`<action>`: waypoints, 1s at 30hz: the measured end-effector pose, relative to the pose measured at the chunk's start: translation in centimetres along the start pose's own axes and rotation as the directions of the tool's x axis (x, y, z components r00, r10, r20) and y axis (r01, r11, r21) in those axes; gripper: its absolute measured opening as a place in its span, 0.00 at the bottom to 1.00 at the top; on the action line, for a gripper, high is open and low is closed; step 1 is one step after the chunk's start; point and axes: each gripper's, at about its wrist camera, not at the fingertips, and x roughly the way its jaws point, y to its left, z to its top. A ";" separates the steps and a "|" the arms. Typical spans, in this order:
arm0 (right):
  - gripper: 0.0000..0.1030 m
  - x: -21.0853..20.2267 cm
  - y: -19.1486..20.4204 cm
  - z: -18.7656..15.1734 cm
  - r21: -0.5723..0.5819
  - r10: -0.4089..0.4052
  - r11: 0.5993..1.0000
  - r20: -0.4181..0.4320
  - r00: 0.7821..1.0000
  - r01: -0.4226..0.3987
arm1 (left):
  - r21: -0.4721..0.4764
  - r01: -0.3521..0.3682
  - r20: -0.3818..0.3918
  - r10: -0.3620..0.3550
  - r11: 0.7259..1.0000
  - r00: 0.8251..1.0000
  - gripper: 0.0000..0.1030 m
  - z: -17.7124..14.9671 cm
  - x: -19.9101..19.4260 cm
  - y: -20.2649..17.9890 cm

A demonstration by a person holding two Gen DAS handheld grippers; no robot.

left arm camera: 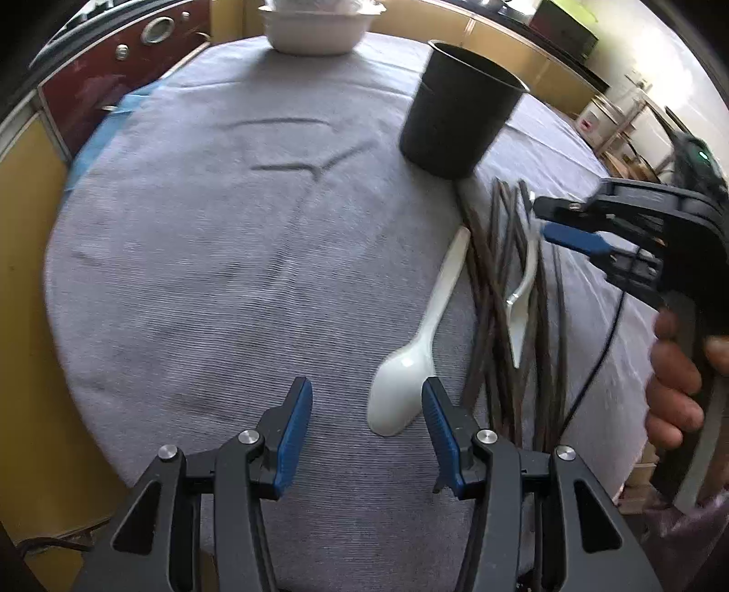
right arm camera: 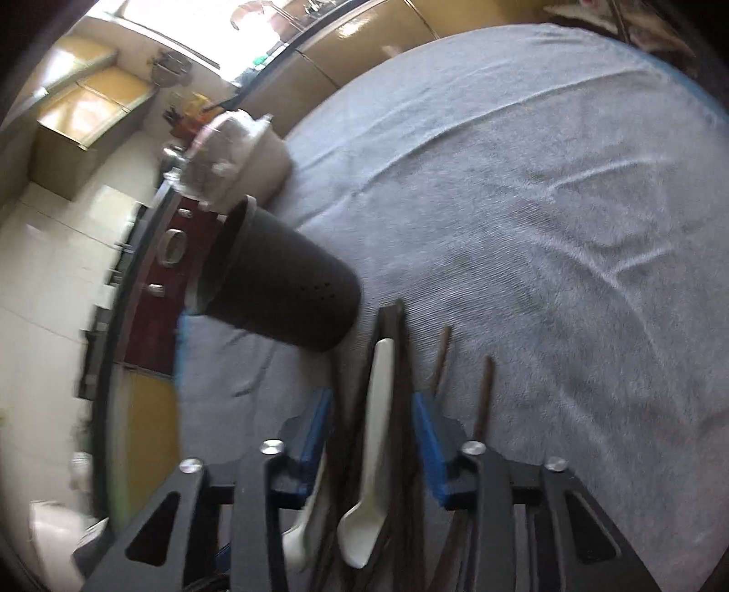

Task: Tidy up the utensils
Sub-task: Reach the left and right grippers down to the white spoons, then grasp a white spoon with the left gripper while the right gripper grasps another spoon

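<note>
**Both grippers come down on the loose utensils beside the cup**

The left gripper [left arm camera: 367,405] hangs over the grey cloth-covered counter [left arm camera: 191,255] with its jaws partly apart and gripping nothing. The bowl of a white plastic spoon [left arm camera: 412,350] lies just inside its right-hand finger, the handle running away from the gripper toward the tall black plastic cup [left arm camera: 455,114], which stands upright ahead and to the right. The jaws look set to straddle the spoon's bowl, though no pad touches it yet.

The right gripper [right arm camera: 371,419] is lowered over the heap of dark brown wooden chopsticks [right arm camera: 401,387]. A second white plastic spoon [right arm camera: 376,437] and several sticks lie between its blue pads; a third spoon bowl [right arm camera: 303,523] shows under its left finger. A gap is visible on both sides, so I judge it not yet clamped. Two sticks lie outside, just right of it. From this gripper the cup sits ahead and to the left, close to the heap's far ends.

The cup is likely the holder, placed near so each lift is short. White stacked bowls [left arm camera: 314,27] stand beyond it.
</note>
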 end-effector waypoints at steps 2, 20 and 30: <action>0.13 0.7 0.3 -0.1 -0.009 -0.023 1.000 -0.006 1.000 0.023 | 0.023 0.025 0.004 -0.025 0.999 1.000 0.50 0.2 0.1 -0.4; 0.12 -4.0 -2.0 -1.9 0.010 0.059 0.998 0.121 0.991 -0.061 | 0.106 0.107 0.015 -0.109 0.989 0.994 0.10 4.1 3.3 -1.9; 0.12 -4.6 -3.1 -2.2 0.038 0.121 0.991 0.138 0.983 -0.127 | 0.176 0.001 0.085 -0.016 0.984 0.996 0.10 5.5 4.3 -4.9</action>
